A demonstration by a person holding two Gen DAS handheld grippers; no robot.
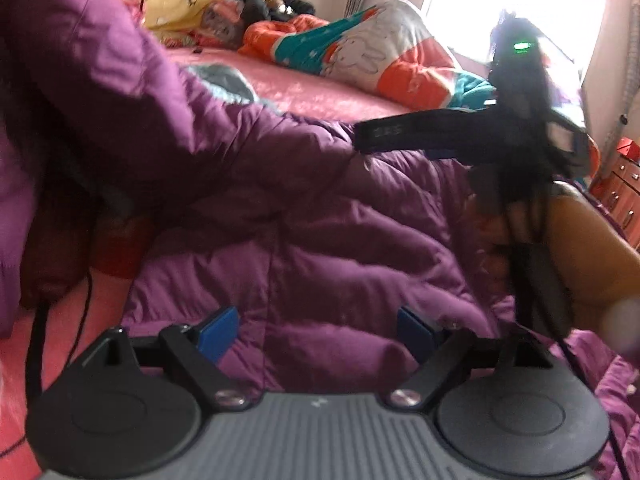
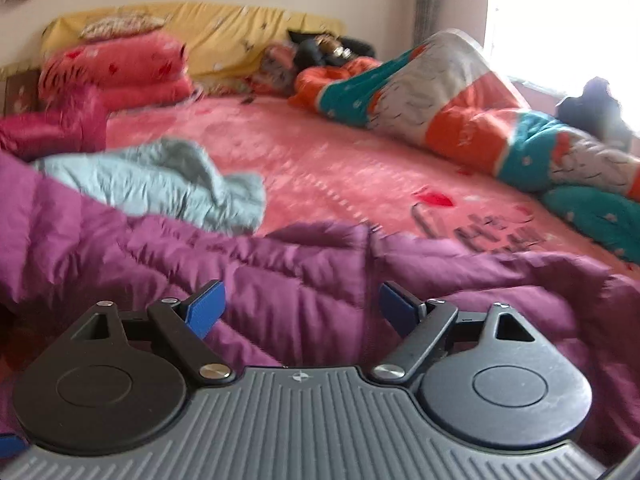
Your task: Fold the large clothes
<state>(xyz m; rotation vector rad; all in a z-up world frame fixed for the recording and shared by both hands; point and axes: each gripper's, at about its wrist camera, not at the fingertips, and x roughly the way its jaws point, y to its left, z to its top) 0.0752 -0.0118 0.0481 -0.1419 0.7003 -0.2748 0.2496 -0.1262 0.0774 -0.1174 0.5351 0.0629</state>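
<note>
Purple quilted fabric of a large padded coat (image 2: 304,272) is seen spread over the near side of a pink bed (image 2: 340,168), with a pale blue garment (image 2: 160,184) lying just beyond it. The left gripper (image 1: 316,332) is held wide open above the coat, with nothing between its blue pads (image 1: 218,330). The right gripper (image 2: 300,312) is likewise held open over the coat, gripping nothing. A striped duvet (image 2: 460,104) is bunched by the window

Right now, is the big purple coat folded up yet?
Not yet. The purple coat lies puffy and spread on the pink bed, one sleeve lifted. Both the left gripper and the right gripper are open above it, holding nothing. All the folding remains.
</note>
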